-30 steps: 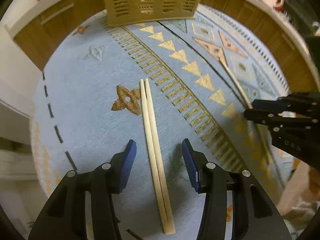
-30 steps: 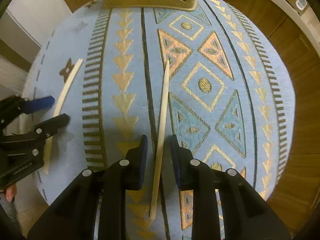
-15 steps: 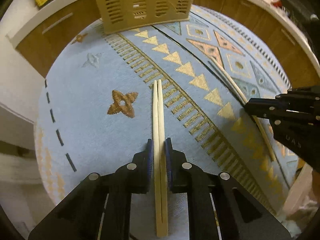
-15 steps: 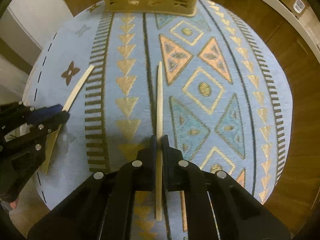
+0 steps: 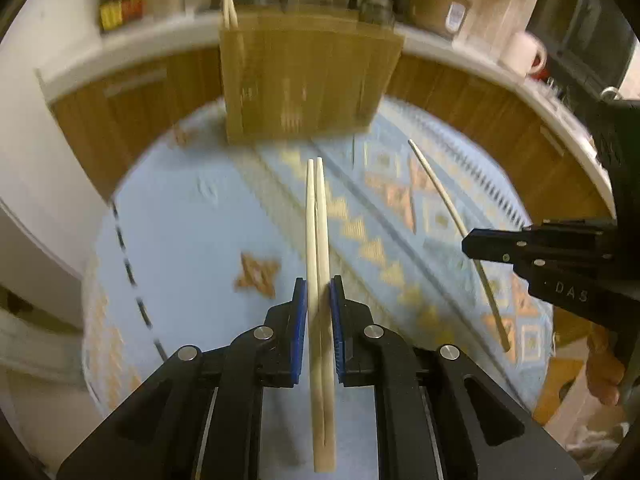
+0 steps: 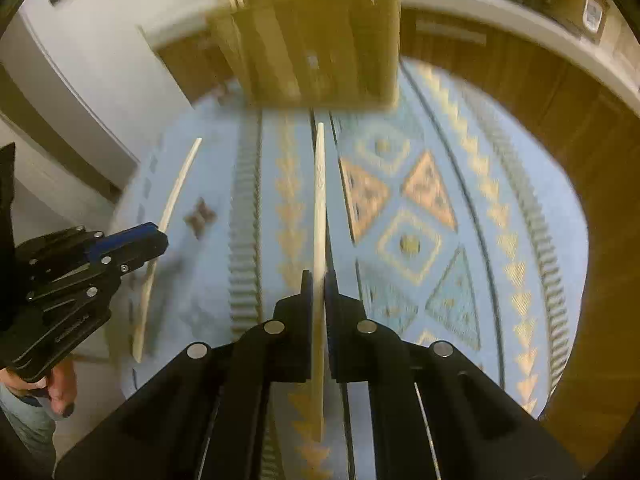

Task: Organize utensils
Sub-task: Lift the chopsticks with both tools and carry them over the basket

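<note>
wood-fronted cabinets (image 5: 132, 92) under a white counter (image 5: 460, 46), a white mug (image 5: 522, 54) on it; warm light.

Chopsticks and holder, as I saw them.
My pale wooden pair (image 5: 318, 240) sat clamped side by side; a single stick (image 6: 319, 216) likewise; the tan slotted holder (image 5: 308, 80) stood upright beyond, sticks inside.
</note>
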Demonstrator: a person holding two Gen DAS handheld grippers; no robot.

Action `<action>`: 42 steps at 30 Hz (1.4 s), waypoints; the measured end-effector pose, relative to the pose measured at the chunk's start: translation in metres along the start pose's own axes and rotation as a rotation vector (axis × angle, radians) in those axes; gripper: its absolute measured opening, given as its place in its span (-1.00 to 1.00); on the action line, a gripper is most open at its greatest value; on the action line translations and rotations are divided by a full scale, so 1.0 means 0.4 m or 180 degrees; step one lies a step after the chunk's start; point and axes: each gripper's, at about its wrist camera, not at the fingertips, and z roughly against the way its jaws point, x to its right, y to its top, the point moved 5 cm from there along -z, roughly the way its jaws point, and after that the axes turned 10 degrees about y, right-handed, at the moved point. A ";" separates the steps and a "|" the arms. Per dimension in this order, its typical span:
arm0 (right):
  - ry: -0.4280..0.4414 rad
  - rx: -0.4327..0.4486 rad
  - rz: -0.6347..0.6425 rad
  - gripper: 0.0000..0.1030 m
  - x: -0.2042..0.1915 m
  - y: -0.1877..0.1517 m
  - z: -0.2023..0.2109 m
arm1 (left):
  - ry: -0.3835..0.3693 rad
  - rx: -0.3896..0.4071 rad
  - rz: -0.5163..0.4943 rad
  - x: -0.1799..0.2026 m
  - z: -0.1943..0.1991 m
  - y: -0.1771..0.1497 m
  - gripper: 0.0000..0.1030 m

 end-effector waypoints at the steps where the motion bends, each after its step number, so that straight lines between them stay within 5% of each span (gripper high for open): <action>1: 0.0034 0.0099 0.0035 -0.92 -0.007 0.011 0.018 | 0.0006 0.0150 0.0028 -0.005 0.024 0.019 -0.81; 15: 0.0192 0.1599 0.0468 -0.92 -0.088 0.229 0.226 | -0.0090 0.1667 0.0592 -0.101 0.283 0.289 -0.81; 24: 0.0201 0.2451 0.0585 -0.92 -0.046 0.373 0.317 | -0.0157 0.2341 0.0695 -0.089 0.344 0.405 -0.81; 29: 0.0090 0.2707 0.0603 -0.92 -0.015 0.446 0.308 | -0.0231 0.2626 0.0769 -0.101 0.310 0.464 -0.81; 42: -0.0117 0.2829 0.0549 -0.92 0.084 0.552 0.164 | -0.0121 0.2793 0.0828 -0.134 0.143 0.541 -0.81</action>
